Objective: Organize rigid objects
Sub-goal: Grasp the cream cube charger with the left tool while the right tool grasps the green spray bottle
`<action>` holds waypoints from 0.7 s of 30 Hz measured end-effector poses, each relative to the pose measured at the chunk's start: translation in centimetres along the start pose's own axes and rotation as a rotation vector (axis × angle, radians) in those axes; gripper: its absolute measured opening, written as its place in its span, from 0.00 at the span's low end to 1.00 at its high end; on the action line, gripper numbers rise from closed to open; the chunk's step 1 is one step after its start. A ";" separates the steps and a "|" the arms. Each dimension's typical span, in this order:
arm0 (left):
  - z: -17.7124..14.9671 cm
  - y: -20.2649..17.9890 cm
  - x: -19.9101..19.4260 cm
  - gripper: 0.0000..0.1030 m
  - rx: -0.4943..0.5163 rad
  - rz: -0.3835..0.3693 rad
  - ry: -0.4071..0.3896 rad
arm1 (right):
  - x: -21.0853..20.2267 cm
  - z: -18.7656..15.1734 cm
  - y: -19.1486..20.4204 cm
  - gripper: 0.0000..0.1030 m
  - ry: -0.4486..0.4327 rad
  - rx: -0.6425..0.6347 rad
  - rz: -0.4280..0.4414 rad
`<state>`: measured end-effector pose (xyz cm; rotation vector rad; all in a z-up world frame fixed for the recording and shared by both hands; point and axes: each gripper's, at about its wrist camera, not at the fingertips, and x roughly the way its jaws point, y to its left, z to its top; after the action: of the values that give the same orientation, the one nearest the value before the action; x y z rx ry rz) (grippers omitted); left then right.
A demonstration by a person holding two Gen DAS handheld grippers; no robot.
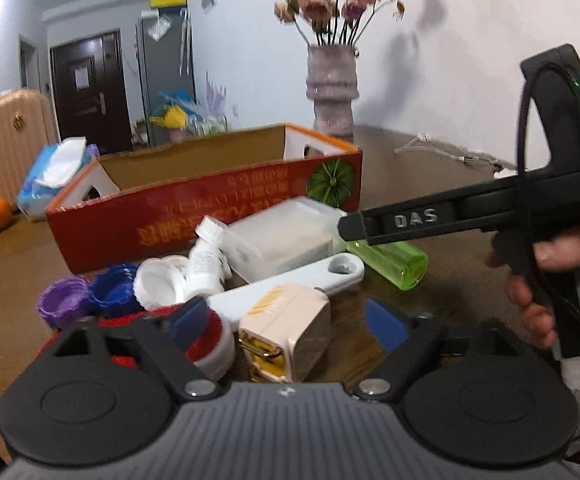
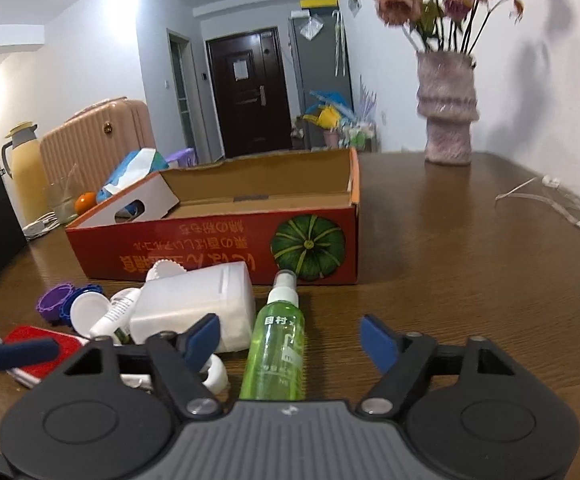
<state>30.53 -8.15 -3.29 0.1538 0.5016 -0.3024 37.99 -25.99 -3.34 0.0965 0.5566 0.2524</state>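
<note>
Lying on a brown worktop (image 2: 430, 240), the loose items formed a cluster at 6 o'clock of a red box (image 2: 218, 248), whose top was open. In the right wrist view, the right tongs (image 2: 290, 338) were spread wide and held nothing; a green bottle (image 2: 276, 352) lay between their blue pads (image 2: 378, 342), nozzle toward 12 o'clock. A white jug (image 2: 194, 308) lay on its side at the bottle's 9 o'clock, touching it. Purple, blue and white caps (image 2: 74, 306) sat at 9 o'clock of the jug.

In the left wrist view, the left tongs (image 1: 288, 322) were likewise wide apart and empty, with a beige plug (image 1: 286, 332) between the pads. A vase (image 1: 332, 88) stood at 12 o'clock, beyond the box.
</note>
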 end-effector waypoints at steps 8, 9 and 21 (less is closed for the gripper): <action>0.2 -1.0 0.4 0.52 0.022 -0.008 0.048 | 1.4 -0.1 -0.4 0.30 0.076 -0.024 0.014; 0.1 -1.0 0.5 0.47 0.024 -0.012 0.057 | 1.3 -0.2 -0.4 0.30 0.077 -0.039 0.004; -0.3 -1.4 -0.3 0.31 -0.018 0.016 0.065 | 0.1 -0.8 -0.6 0.29 0.093 -0.086 -0.033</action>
<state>29.67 -9.37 -3.51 0.1501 0.5676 -0.2776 37.77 -26.55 -4.18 -0.0078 0.6383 0.2495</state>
